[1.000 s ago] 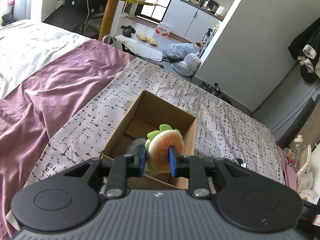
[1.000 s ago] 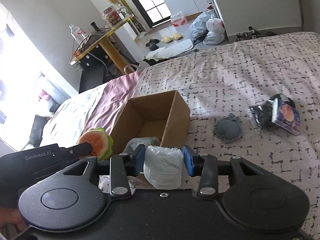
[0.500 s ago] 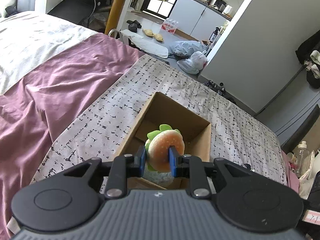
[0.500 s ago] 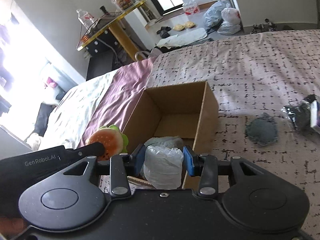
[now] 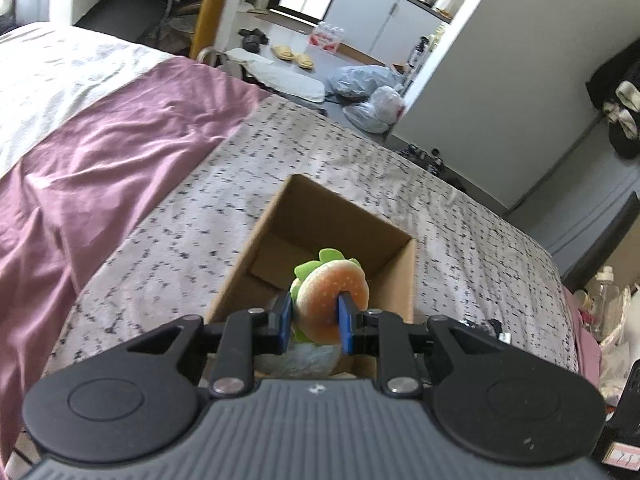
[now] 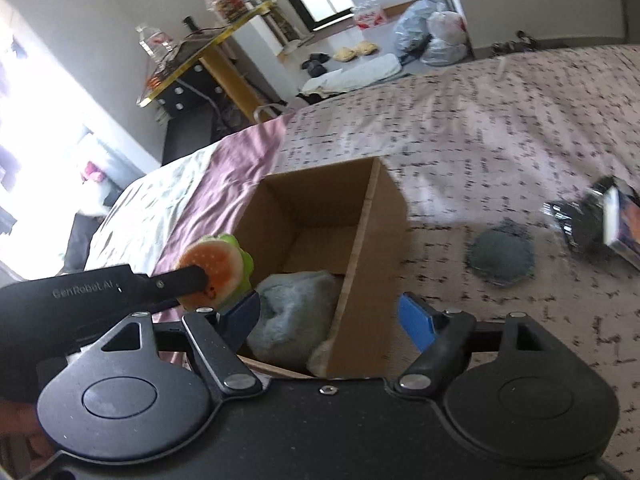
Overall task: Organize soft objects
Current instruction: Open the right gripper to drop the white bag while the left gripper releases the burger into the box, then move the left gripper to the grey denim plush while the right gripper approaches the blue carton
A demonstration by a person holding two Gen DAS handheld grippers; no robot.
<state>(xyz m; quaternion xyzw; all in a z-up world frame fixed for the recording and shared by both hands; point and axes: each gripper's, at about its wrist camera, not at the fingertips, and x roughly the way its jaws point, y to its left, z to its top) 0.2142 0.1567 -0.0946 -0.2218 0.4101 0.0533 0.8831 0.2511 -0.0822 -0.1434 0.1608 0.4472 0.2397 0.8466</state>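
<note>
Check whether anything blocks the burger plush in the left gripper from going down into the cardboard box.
Nothing visible blocks it. The left gripper holds the burger plush over the open cardboard box. A pale blue soft bundle already lies at the box's near end, while the far half of the floor is bare.

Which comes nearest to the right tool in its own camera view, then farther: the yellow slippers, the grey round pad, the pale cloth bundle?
1. Pale cloth bundle, inside the box, between the opening jaws.
2. Grey round pad, on the bedspread, right.
3. Yellow slippers, on the far floor.

Left claw (image 5: 314,322) clamped, right claw (image 6: 332,320) opening
</note>
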